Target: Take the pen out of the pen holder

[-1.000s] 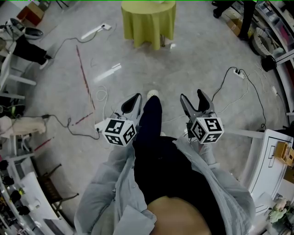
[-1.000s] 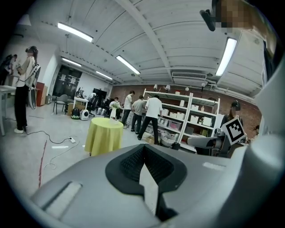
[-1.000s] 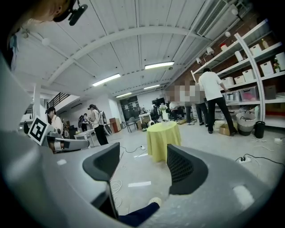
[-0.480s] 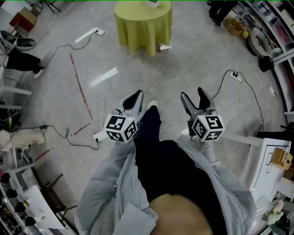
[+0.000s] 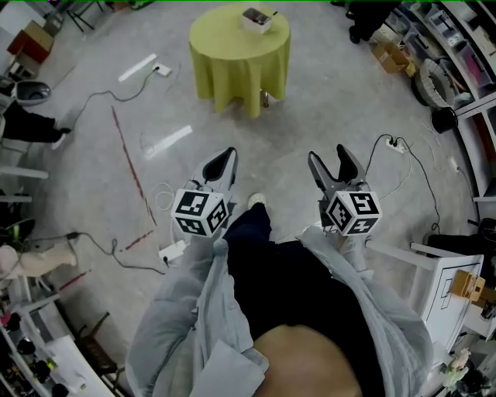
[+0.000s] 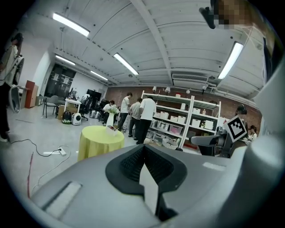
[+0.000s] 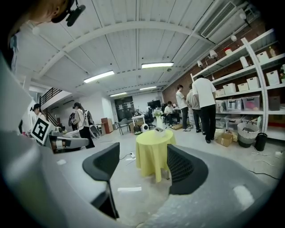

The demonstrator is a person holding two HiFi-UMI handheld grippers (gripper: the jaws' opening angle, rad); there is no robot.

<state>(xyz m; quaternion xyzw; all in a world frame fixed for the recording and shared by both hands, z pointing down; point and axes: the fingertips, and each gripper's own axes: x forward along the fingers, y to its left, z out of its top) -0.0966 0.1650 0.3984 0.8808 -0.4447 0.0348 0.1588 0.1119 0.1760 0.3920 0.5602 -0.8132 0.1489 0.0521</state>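
Far across the floor, dead ahead, is the bench [image 5: 232,54] with the yellow cloth. The holder [image 5: 257,18] sits on top of it, a small white box-looking thing. The pen's presumably in there, but honestly it's too small to make out from here. There's just something dark sticking out of the holder. In the right gripper view a white vase [image 7: 159,119] stands right by it.

Both grippers are held up in front of the person, well apart from the bench, so I'd say the grab hasn't started. The left gripper [image 5: 223,163] has its jaws pressed together with nothing between them. The right gripper [image 5: 332,159] has its jaws spread wide and empty, with the bench showing through the gap.

Handling guess: a pen is light, stiff and kinda slick, with a round barrel, so it'll want to roll or swivel if pinched off-centre. I'd take the upper part that sticks out of the holder, square across the barrel. Then lift straight up so the holder doesn't tip or come along, since it looks light too. Maybe steady the holder with the left gripper. The cloth could slide as well, so go gentle.
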